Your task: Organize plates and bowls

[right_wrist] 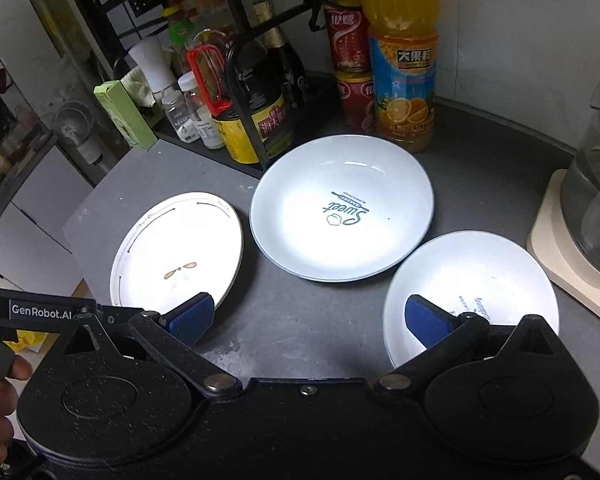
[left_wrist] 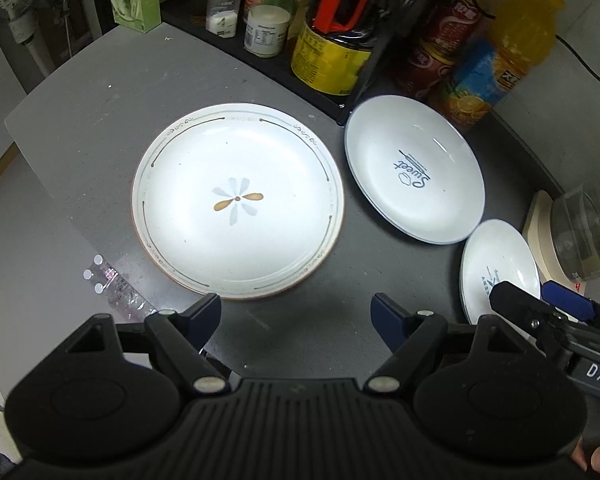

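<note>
Three white dishes lie apart on a grey counter [left_wrist: 100, 128]. A flat plate with a flower motif [left_wrist: 238, 202] [right_wrist: 178, 252] is at the left. A deep plate marked "Sweet" [left_wrist: 414, 170] [right_wrist: 342, 208] sits in the middle. A smaller bowl [left_wrist: 500, 266] [right_wrist: 472, 280] lies at the right. My left gripper [left_wrist: 296, 314] hovers open over bare counter just in front of the flower plate. My right gripper [right_wrist: 310, 318] is open too, its right finger over the small bowl's near rim. Neither holds anything.
A black rack [left_wrist: 260, 68] with jars and bottles lines the back. Red cans [right_wrist: 348, 64] and an orange juice bottle [right_wrist: 404, 60] stand behind the "Sweet" plate. A glass kettle on a cream base [right_wrist: 580, 232] is at the right. The counter's left edge drops off.
</note>
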A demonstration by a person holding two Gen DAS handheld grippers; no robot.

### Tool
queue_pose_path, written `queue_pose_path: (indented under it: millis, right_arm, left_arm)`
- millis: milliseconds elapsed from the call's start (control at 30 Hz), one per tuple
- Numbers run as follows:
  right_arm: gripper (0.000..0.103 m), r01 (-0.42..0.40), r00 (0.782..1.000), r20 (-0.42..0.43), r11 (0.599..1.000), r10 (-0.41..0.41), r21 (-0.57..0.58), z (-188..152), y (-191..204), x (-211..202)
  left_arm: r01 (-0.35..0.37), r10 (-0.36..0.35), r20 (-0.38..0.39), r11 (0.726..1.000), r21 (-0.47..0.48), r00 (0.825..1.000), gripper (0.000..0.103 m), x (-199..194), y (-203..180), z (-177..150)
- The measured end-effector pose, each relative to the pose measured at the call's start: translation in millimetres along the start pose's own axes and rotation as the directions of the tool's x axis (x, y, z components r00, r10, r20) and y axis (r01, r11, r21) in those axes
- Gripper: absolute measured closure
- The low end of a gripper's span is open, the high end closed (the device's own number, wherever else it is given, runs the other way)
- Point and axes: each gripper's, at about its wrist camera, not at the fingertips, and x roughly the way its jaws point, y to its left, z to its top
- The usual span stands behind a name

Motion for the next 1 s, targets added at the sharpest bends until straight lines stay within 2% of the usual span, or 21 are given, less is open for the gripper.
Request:
queue_pose_path:
  millis: [267,433,633,767,1000]
  right_arm:
    - [0.001,0.055,0.998,-0.028,0.998,-0.054,0.019,13,-2,21]
    - [0.002,0.092,0.995,-0.034,0.994,-0.09,0.059,23,-8,32]
    - [0.016,0.1,0.995,-0.024,0.98,-0.098,0.169,39,-20,42]
    - [0.023,0.143,0.99,-0.015,0.975,-0.143,0.173,47,-24,52]
    - [0.039,0.191,0.981,-0.034,0.942,-0.19,0.277,53,-55,76]
  left_arm:
    - [0.043,-0.043,-0.011,0.999,0.004,0.999,0.023,26,5,27]
    - [0.09,-0.089,-0.012,0.995,0.052,0.996,0.023,39,-5,49]
    - [0.146,-0.146,-0.002,0.986,0.081,0.989,0.027,54,-9,75]
    - [0.167,-0.167,-0.009,0.981,0.097,0.986,0.038,67,-12,86]
    - [0.212,-0.21,-0.029,0.972,0.105,0.977,0.058,97,-17,108]
